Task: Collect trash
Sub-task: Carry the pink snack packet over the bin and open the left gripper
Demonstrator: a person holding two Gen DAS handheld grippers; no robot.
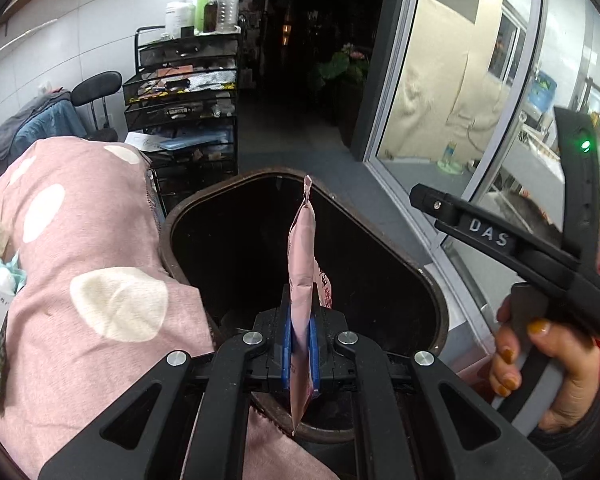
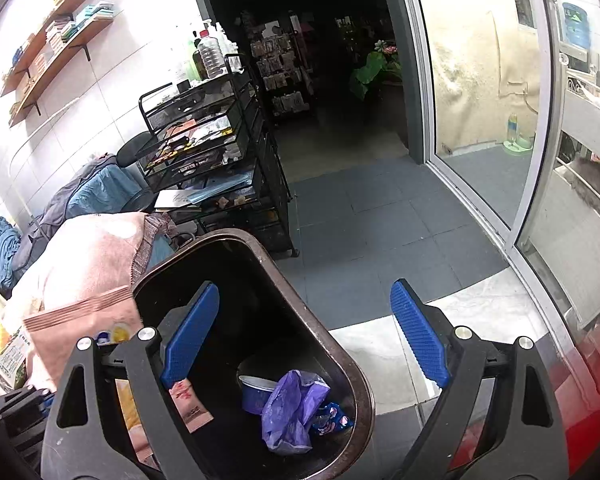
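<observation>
My left gripper (image 1: 300, 332) is shut on a flat pink packet (image 1: 302, 264), which stands upright above the dark opening of a brown trash bin (image 1: 166, 232). The right wrist view shows that packet (image 2: 80, 328) at the bin's left edge. My right gripper (image 2: 304, 292) hangs open over the bin (image 2: 328, 336) with nothing between its blue pads. Inside lie a purple plastic bag (image 2: 288, 412), a blue bowl (image 2: 256, 388), a blue wrapper (image 2: 332, 420) and another pink packet (image 2: 190, 404). A hand (image 1: 540, 352) holds the right gripper at the right of the left wrist view.
A pink spotted blanket (image 1: 80, 260) lies against the bin's left side. Behind it a black mesh cart (image 1: 188, 100) carries bottles and clutter. A glass sliding door (image 1: 440, 80) runs along the right. Grey floor tiles (image 2: 380, 220) lie beyond the bin.
</observation>
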